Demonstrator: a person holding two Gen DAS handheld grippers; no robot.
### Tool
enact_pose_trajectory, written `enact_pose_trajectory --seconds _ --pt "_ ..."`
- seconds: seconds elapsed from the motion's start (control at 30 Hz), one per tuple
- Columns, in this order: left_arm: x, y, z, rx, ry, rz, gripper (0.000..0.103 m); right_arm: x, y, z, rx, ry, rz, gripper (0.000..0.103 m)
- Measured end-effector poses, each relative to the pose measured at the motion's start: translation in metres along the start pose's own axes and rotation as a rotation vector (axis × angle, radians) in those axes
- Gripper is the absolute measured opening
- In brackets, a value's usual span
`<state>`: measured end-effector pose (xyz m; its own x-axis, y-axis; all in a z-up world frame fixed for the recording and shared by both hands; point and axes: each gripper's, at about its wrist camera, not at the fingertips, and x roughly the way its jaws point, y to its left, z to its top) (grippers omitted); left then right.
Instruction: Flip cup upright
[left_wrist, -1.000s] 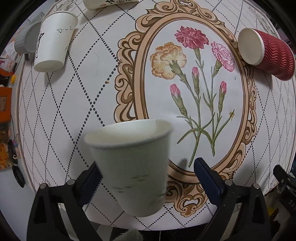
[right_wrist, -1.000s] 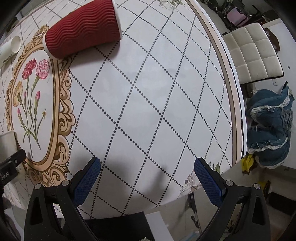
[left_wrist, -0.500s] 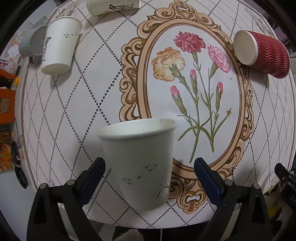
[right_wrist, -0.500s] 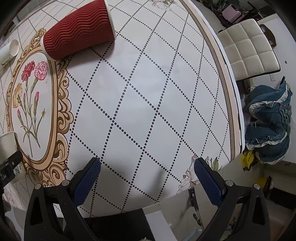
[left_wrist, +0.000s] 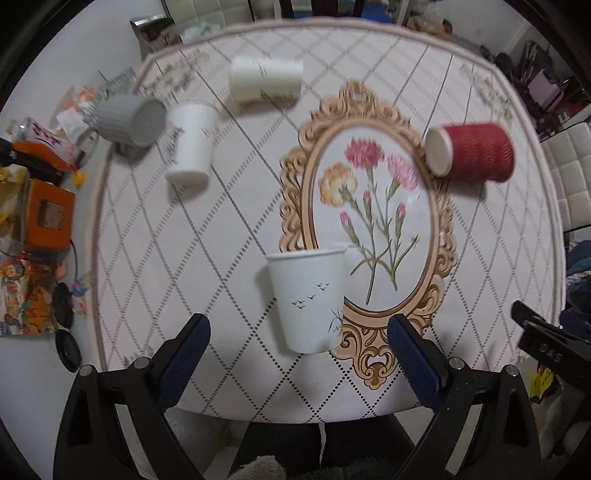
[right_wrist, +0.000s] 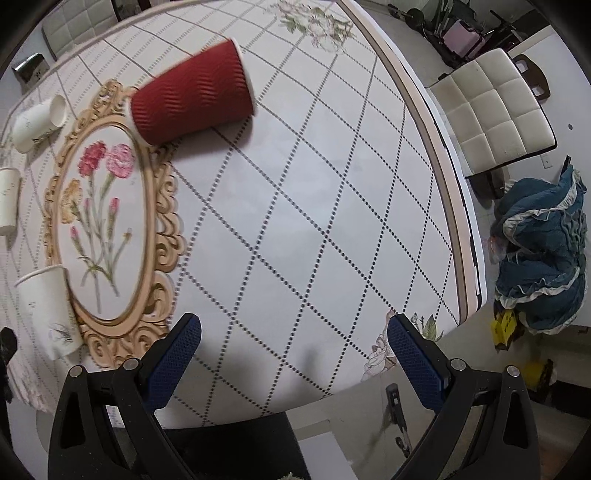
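Observation:
A white paper cup with small birds (left_wrist: 308, 299) stands upright near the table's front edge, also at the left of the right wrist view (right_wrist: 48, 310). My left gripper (left_wrist: 297, 349) is open, drawn back from the cup, its fingers apart from it on both sides. My right gripper (right_wrist: 293, 347) is open and empty above the right part of the table. A red ribbed cup (left_wrist: 471, 152) lies on its side at the far right (right_wrist: 194, 96).
A white cup (left_wrist: 192, 142) stands upside down at the far left. Another white cup (left_wrist: 265, 78) lies on its side at the back. A grey mug (left_wrist: 129, 119) lies on its side at the left edge. A white chair (right_wrist: 491, 110) stands beside the table.
My left gripper has pulled back and up from the white bird cup, which now stands free on the table. My right gripper has also risen and drawn back.

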<state>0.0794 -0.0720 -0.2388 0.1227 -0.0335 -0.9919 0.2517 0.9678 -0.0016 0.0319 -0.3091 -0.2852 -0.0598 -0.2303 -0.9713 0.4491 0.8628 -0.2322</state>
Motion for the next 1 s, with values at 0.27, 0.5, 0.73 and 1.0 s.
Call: enact_pose_trajectory --seconds 0.27,0.5,0.73,1.0 --pt "-0.022 0.061 0.008 -0.077 -0.104 0.043 0.098 -0.039 0.034 -0.005 -0.033 -0.064 0.067 0.102" --pt "0.014 0.119 -0.009 -0.157 -0.047 0.055 0.102 -0.065 0.098 -0.014 -0.156 -0.085 0.102 0.102" --pt "0.058 0.162 -0.025 -0.223 0.030 0.069 0.102 -0.060 0.166 -0.022 -0.274 -0.061 0.099 0.102" --pt "0.091 0.192 -0.036 -0.242 0.095 0.090 0.102 -0.032 0.227 -0.024 -0.344 0.001 0.098 0.098"
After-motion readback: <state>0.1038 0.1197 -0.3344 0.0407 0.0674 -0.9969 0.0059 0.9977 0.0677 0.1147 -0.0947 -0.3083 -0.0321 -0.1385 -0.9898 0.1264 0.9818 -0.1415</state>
